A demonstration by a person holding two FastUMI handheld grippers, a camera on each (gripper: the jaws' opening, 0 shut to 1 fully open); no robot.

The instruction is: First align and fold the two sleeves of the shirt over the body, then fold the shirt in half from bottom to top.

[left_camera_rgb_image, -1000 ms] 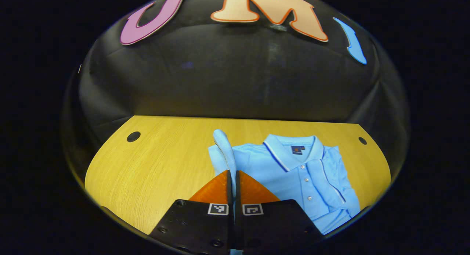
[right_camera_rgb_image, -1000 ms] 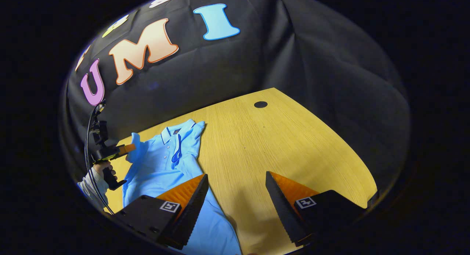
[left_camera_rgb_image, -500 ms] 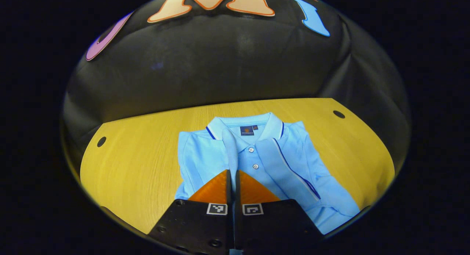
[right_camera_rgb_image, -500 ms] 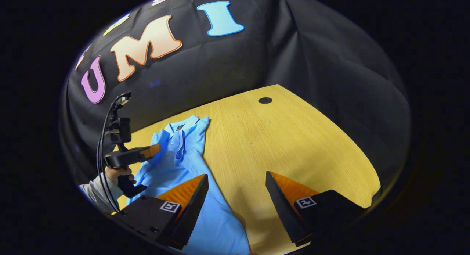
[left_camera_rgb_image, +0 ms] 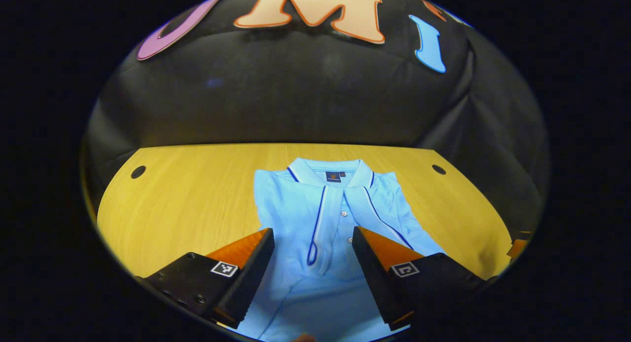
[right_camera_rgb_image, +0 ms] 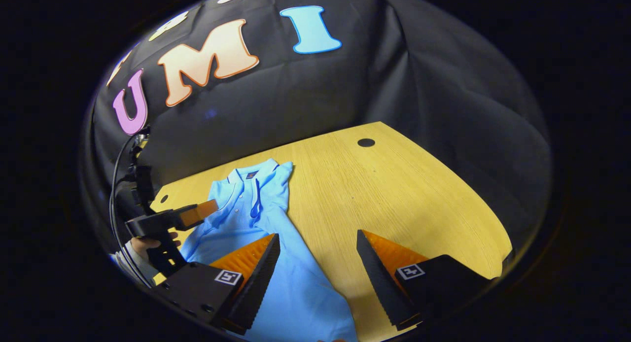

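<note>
A light blue polo shirt (left_camera_rgb_image: 325, 219) lies flat on the wooden table (left_camera_rgb_image: 187, 199), collar toward the back wall, both sleeves folded onto its front. My left gripper (left_camera_rgb_image: 312, 236) hovers open over the shirt's chest, nothing between its fingers. The same shirt (right_camera_rgb_image: 246, 214) lies at the left in the right gripper view. My right gripper (right_camera_rgb_image: 318, 241) stands open above the table at the shirt's right edge, its left finger over the cloth. The left gripper (right_camera_rgb_image: 197, 212) and the hand (right_camera_rgb_image: 148, 246) holding it appear there over the shirt's far side.
The table (right_camera_rgb_image: 394, 194) has round cable holes (left_camera_rgb_image: 138, 172) near its back corners (left_camera_rgb_image: 438, 169) (right_camera_rgb_image: 366, 142). Black cloth walls close the booth behind and at the sides. Bare wood stretches left of the shirt (left_camera_rgb_image: 172, 209) and right of it (right_camera_rgb_image: 419, 209).
My left gripper has opened and let go of the sleeve, which now lies folded on the shirt's front. The right gripper has hardly moved.
</note>
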